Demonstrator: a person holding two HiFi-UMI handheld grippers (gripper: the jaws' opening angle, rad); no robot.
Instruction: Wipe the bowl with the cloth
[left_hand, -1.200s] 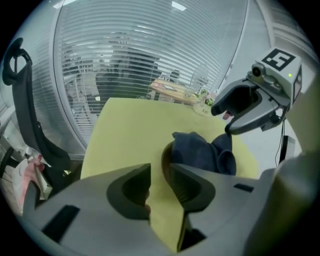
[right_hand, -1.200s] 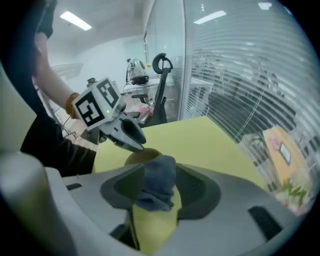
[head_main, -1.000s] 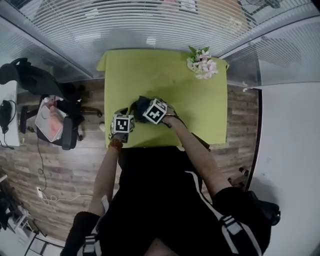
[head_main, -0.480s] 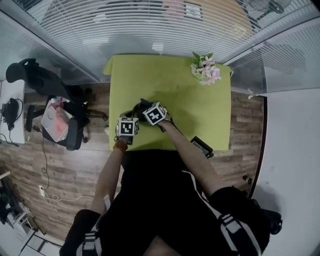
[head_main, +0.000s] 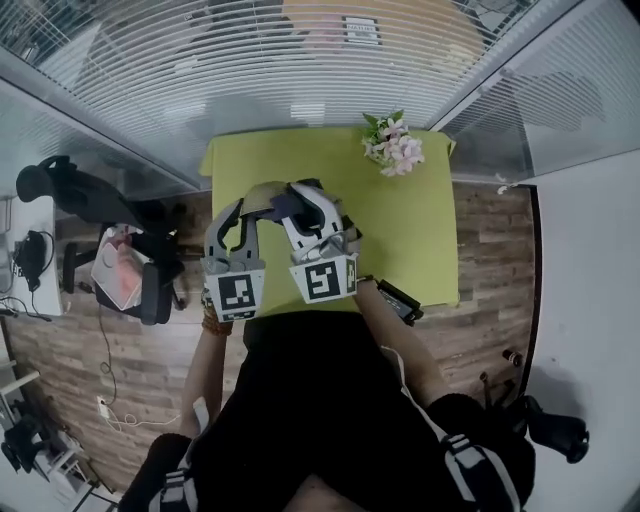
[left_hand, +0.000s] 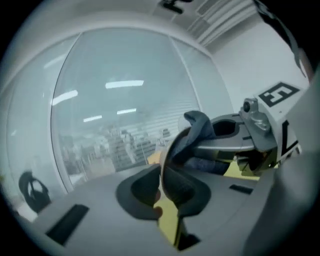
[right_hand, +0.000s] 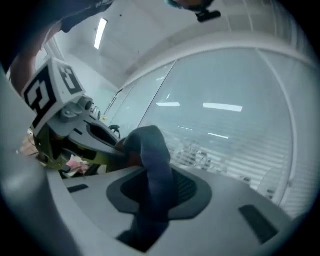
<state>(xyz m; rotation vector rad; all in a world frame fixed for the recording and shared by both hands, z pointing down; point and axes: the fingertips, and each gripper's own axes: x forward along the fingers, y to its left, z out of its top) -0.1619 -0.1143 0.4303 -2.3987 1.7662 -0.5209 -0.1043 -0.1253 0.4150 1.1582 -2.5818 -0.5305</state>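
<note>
A: Item 1, bowl (head_main: 262, 192). Loc?
B: Up off the table (head_main: 400, 240), over its near-left part in head view. Pale rim, tilted on edge.
A: Held by?
B: L gripper (head_main: 240, 212). Its jaws have just been closing. They're nearly together, with the thin bowl rim pinched betw. the pads, per L gripper view.
A: Item 2, cloth (right_hand: 152, 160)?
B: Dark blue, bunched. It's in the R gripper (right_hand: 155, 187), whose jaws came most of the way in and then eased out a touch. The pads are clamped on a fold that hangs down betw. them.
A: Cloth vs bowl?
B: Touching. The cloth drapes over the bowl's top edge, and the R gripper's tips sit just beside it. Can't tell how far inside the cloth reaches.
A: Gripper pose?
B: Both are raised side by side, roughly level, with marker cubes toward the person and tips close together at the bowl.
A: Other stock?
B: Flowers (head_main: 392, 148), pink/white, at the table's far-right corner, well apart from the bowl. Black item (head_main: 398, 298) at the near-right edge, type unclear. Chair (head_main: 100, 200) left of the table on the wood floor. Slatted blinds behind glass beyond the far edge.
</note>
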